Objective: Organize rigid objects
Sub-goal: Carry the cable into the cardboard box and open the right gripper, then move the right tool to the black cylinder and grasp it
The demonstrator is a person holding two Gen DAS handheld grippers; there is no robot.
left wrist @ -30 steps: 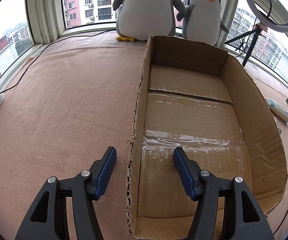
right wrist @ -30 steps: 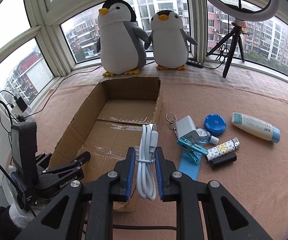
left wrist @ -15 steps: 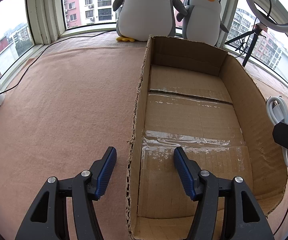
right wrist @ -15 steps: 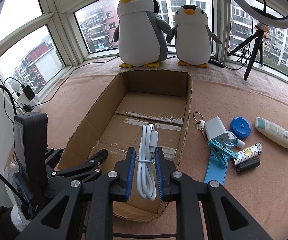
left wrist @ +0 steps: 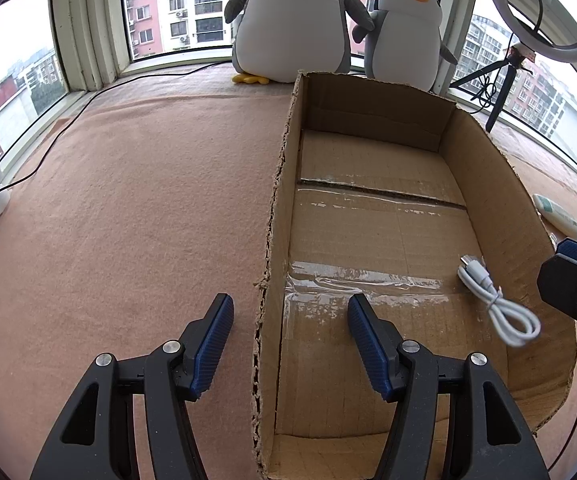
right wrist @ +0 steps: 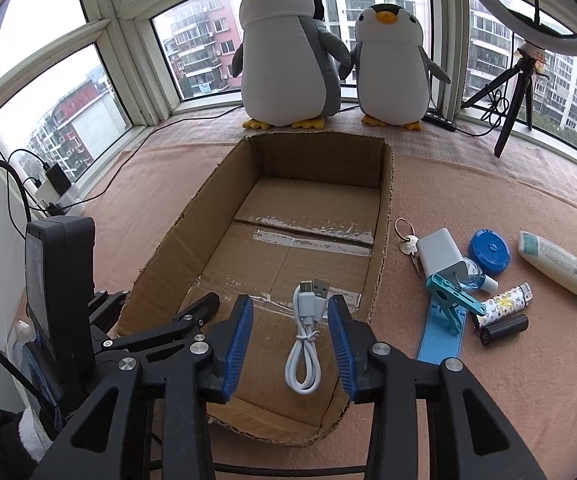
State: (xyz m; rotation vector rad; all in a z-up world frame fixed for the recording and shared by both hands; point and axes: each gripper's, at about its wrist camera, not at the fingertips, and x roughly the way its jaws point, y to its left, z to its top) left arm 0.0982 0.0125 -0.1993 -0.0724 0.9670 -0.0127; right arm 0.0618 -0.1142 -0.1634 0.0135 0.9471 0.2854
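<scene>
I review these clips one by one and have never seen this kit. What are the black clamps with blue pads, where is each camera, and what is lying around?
The clamps are hand-held two-finger grippers, one in each of a person's hands. A fisheye camera on each looks forward along its fingers.

The left gripper is open, straddling the left wall of the cardboard box. The right gripper is open over the box's near end, and a white USB cable lies loose on the box floor between its fingers.

On the pink cloth right of the box lie keys, a white charger, a blue round case, a lotion tube, a teal clip, a patterned lighter and a black cylinder. Two plush penguins sit at the window.
</scene>
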